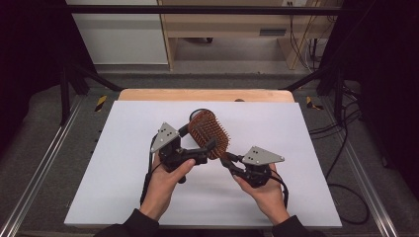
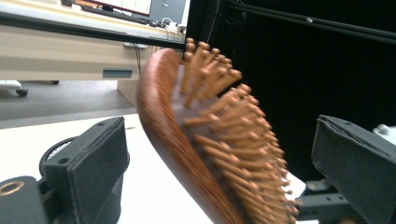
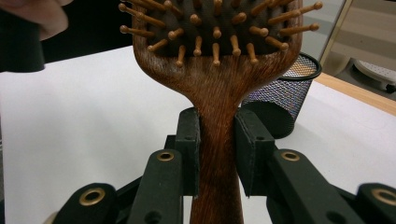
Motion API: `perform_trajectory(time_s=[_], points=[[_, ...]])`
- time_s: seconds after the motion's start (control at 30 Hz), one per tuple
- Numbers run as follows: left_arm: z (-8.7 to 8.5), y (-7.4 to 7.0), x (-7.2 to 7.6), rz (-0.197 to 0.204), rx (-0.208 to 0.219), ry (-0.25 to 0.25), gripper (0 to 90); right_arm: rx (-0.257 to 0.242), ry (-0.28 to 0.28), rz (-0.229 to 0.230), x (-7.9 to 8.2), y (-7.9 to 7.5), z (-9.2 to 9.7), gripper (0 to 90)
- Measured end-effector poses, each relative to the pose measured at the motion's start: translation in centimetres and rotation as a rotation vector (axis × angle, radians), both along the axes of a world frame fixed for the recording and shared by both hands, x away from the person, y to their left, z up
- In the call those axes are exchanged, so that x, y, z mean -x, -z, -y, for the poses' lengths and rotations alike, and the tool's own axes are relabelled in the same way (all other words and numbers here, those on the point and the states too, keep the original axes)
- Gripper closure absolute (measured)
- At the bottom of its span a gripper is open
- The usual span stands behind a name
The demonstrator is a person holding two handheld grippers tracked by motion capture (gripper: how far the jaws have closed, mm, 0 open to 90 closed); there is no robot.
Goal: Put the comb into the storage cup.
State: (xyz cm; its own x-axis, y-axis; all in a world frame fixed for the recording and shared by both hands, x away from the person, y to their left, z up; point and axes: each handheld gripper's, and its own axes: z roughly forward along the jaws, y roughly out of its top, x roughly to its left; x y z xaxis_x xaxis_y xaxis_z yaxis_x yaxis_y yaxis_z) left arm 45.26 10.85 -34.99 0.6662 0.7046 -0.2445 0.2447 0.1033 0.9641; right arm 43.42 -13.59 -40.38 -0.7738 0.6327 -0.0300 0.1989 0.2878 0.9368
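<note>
From the high view, the reddish-brown wooden paddle hairbrush with wooden pins [image 1: 209,134] was lifted off the white table sheet [image 1: 118,148], slanting between the two claws, its head nearer the left gripper [image 1: 206,151] and its handle running down to the right gripper [image 1: 226,162]. That view did not make clear how the handle was held; the right gripper view did: the two black pads stood closed against either side of the narrow wooden handle [image 3: 218,154], the brush head [image 3: 215,32] rising straight above them with its pins facing the camera. The same view showed a black wire-mesh cup [image 3: 285,95] standing on the sheet behind the brush and just to one side of the claw, and part of a hand [image 3: 44,16] at the upper corner; from above, the cup was mostly hidden behind the brush head, with just a dark rim [image 1: 197,112] peeping out. The left gripper view gave the brush in profile [image 2: 163,126], its curved back toward one pad [image 2: 91,158] and its pin tips [image 2: 243,140] toward the other pad [image 2: 352,154]; the jaws stood wide apart around the head, with visible gaps on both sides, touching nothing. The person's left hand [image 1: 165,182] and right hand [image 1: 264,190] gripped the tools from below.
</note>
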Motion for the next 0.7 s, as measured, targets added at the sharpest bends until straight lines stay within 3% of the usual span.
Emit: perform_trajectory(time_s=[0.7], points=[[-0.15, -0.20, -0.57, -0.054, 0.101, 0.026, 25.0, -0.004, 0.003, 0.010, 0.17, 0.03, -0.24, 73.2]])
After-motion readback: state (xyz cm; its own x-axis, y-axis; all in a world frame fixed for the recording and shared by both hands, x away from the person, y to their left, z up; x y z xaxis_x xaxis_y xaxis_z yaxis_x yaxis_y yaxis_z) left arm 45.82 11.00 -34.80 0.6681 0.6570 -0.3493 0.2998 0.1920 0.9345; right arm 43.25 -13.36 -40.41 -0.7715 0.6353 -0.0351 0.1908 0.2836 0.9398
